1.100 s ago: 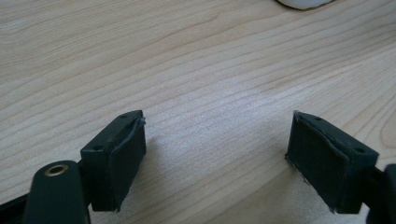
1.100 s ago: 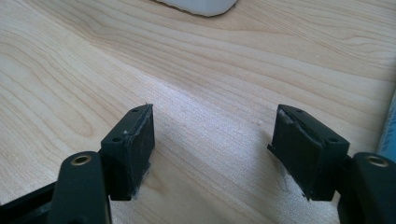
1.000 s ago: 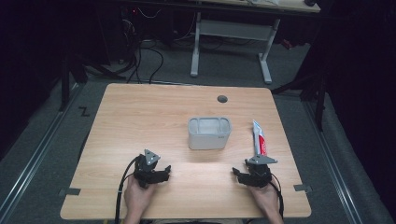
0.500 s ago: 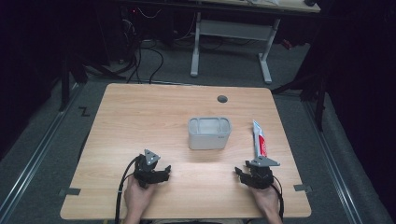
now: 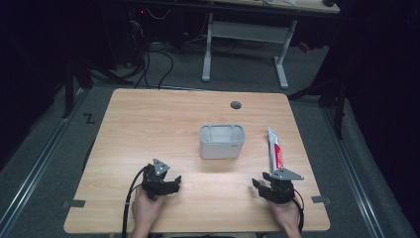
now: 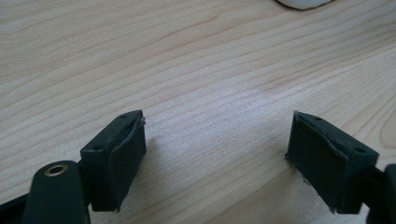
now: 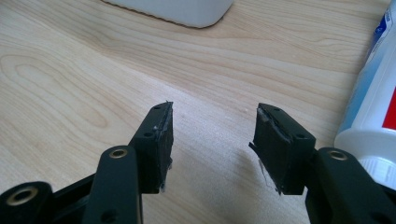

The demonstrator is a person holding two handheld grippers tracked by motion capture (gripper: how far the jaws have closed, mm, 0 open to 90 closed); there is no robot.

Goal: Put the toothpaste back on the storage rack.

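I've got both grippers low over the near edge of the wooden table, a hand behind each. The right gripper has its jaws at a middling gap; they've just been closing in from wide, w/ nothing between them but bare wood, pads touching nothing. The toothpaste tube lies just outside the right-hand jaw in the right gripper view, its white cap end level w/ that jaw and beside it, apart from the pad, the body running on ahead past the tips. From the high view the same tube lies lengthwise straight ahead of the right gripper, cap end toward me and very close to the grey plate on top; can't tell from up there whether they touch. The white container sits ahead of the right jaws and off to their left, well apart. The left gripper has its jaws spread wide, wider than the right's, empty, only table grain between the pads. Ahead of them and to their right, a sliver of the white container shows at the top edge, well apart. In the high view the left gripper points toward that container, which stands upright between the two grippers' lines and farther out on the table.
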